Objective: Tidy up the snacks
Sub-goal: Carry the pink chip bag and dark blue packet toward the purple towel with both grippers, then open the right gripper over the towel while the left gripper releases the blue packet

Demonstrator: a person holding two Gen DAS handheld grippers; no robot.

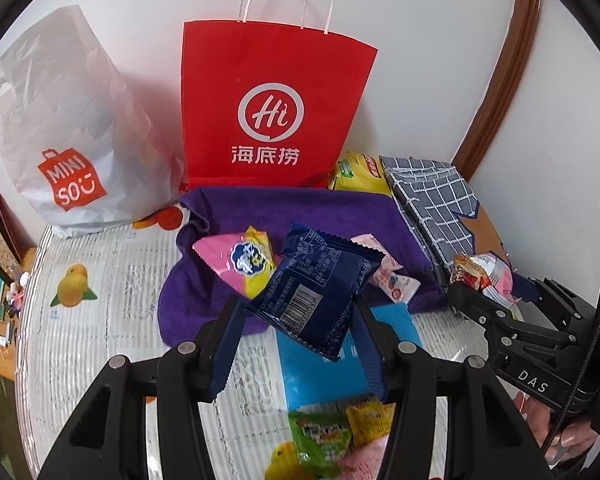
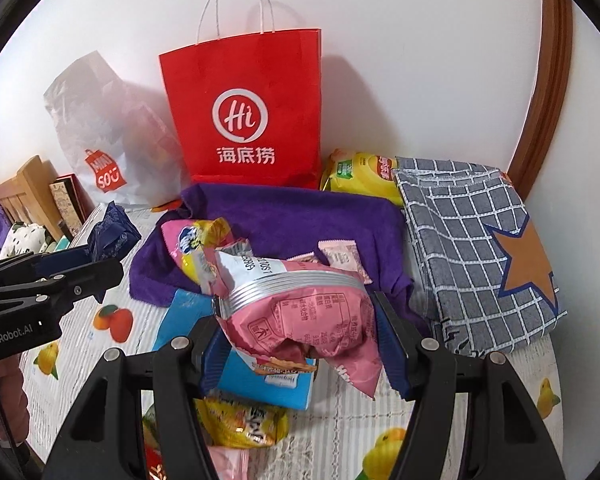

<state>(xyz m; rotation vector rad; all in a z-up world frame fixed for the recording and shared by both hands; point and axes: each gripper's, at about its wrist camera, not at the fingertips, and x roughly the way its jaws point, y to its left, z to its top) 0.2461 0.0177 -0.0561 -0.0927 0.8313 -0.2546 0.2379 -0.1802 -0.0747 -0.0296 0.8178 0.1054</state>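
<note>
In the left wrist view my left gripper [image 1: 298, 320] is shut on a dark blue snack packet [image 1: 316, 292], held just above the table. My right gripper [image 2: 300, 344] is shut on a crumpled pink snack bag [image 2: 300, 312]. Each gripper shows in the other's view: the right gripper [image 1: 484, 300] at the right edge, the left gripper [image 2: 96, 256] at the left edge. A pink and yellow snack bag [image 1: 240, 264] and small pink packets [image 1: 392, 280] lie on a purple towel [image 1: 300, 208]. An upright red paper bag [image 1: 272, 112] stands behind the towel.
A white plastic shopping bag [image 1: 68, 140] stands left of the red one. A yellow chips bag [image 2: 360, 172] and a folded checked cloth [image 2: 472, 248] lie at the right. A light blue box [image 2: 260, 380] and green and yellow snacks [image 1: 328, 436] lie near me.
</note>
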